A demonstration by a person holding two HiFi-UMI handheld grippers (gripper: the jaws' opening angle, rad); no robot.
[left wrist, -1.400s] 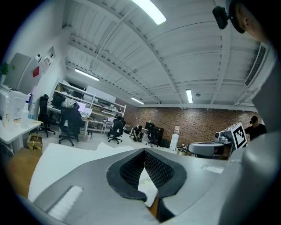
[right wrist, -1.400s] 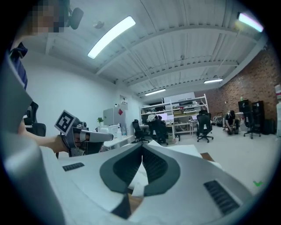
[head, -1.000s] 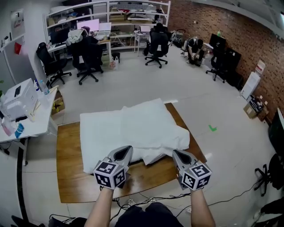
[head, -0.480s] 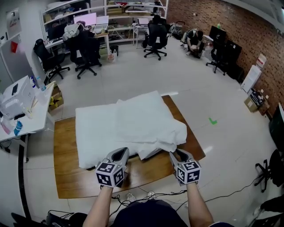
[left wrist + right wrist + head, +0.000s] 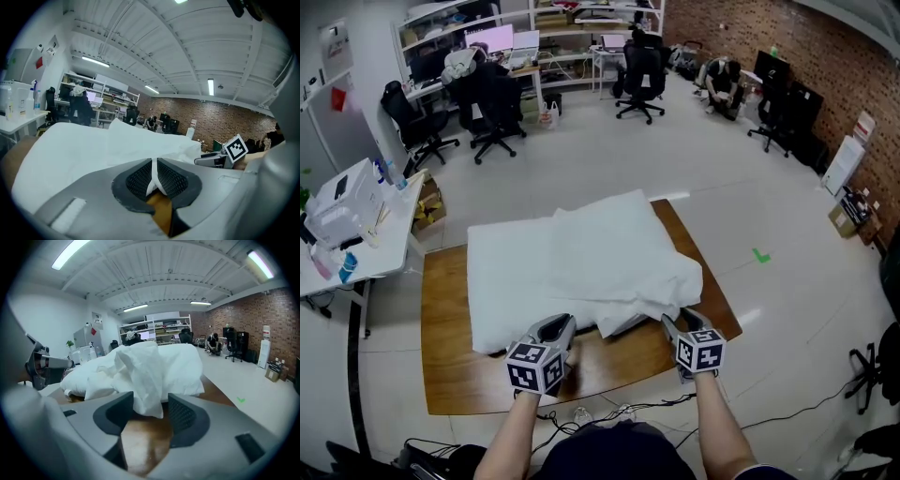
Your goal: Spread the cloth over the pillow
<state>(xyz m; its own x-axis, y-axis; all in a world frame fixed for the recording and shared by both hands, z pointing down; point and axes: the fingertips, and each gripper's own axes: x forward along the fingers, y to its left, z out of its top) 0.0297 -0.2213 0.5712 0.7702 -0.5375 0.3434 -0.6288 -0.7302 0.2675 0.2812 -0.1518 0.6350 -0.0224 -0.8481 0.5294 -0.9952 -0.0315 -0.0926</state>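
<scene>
1. The white cloth (image 5: pixel 619 258) lies bunched and folded over the right part of the white pillow (image 5: pixel 502 277), which rests on the wooden worktop (image 5: pixel 450 375). The left part of the pillow looks uncovered, though white on white makes the border hard to judge
2. The left gripper (image 5: pixel 153 176) is clenched on a thin edge of the cloth at the near side. Its jaws have just been opening a little, but the pads are pressing the fabric
3. The right gripper (image 5: pixel 150 416) is released. Its jaws have just been opening, and a corner of the cloth hangs loose between them without being pressed
4. Risk: with only one corner held, any pull by the left gripper would probably drag the cloth sideways and bunch it more instead of flattening it
5. Risk: if the left gripper also lets go now, I judge that the folds stay and part of the pillow remains bare
6. Risk: the loose corner can catch on a pad of the right gripper when it moves away, and lift the cloth again
7. No brand or writing can be read on the cloth or pillow. The cubes on the grippers carry only black and white square patterns
</scene>
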